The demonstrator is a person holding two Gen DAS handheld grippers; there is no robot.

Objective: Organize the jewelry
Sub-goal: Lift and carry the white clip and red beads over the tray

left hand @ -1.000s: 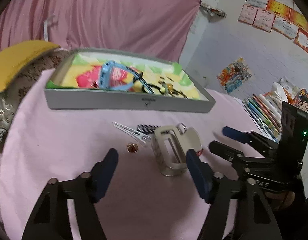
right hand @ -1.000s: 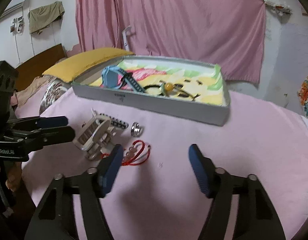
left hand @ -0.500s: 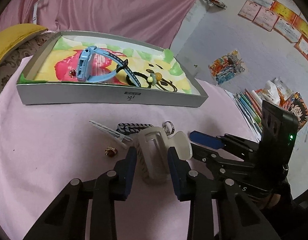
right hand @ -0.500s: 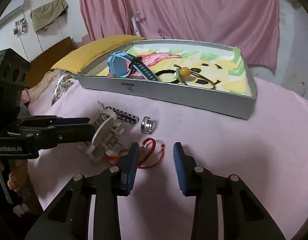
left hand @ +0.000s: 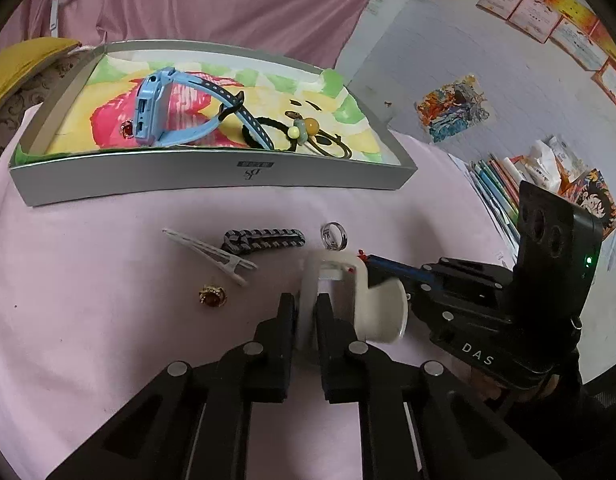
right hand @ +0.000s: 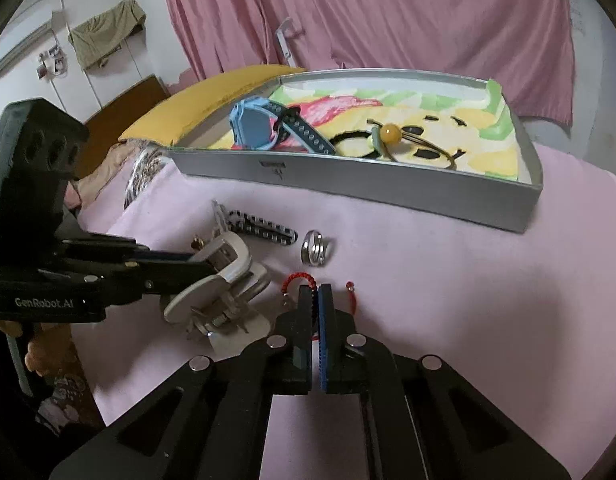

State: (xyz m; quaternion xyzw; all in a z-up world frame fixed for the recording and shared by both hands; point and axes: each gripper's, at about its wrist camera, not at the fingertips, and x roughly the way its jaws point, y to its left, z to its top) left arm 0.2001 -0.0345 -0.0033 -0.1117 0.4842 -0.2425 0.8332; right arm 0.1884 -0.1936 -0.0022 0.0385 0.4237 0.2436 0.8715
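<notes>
My left gripper (left hand: 306, 302) is shut on one arm of a white claw hair clip (left hand: 360, 300) that rests on the pink cloth. Just to its right, my right gripper (right hand: 318, 294) is shut on a red cord bracelet (right hand: 298, 278), whose loop and loose end stick out on both sides of the pads. A silver ring (right hand: 314, 254) stands just beyond the bracelet. Farther left lie a checked black-and-white clip (left hand: 264, 238), a slim white clip (left hand: 210, 254) and a gold ring with a red stone (left hand: 213, 295). The grey tray (left hand: 212, 178) behind them holds a blue watch (left hand: 156, 108) and a black hair tie with beads (left hand: 304, 128).
A pink curtain (right hand: 368, 12) hangs behind the tray. A yellow pillow (right hand: 212, 92) lies at the left of the bed. Books and packets (left hand: 504, 184) are stacked at the right edge. A person's hand (right hand: 36, 356) holds the left gripper's handle.
Both grippers closed from wide open. The left one closed onto the white claw clip, the right one onto the red cord bracelet. Both tipped downward and came closer to the cloth.
</notes>
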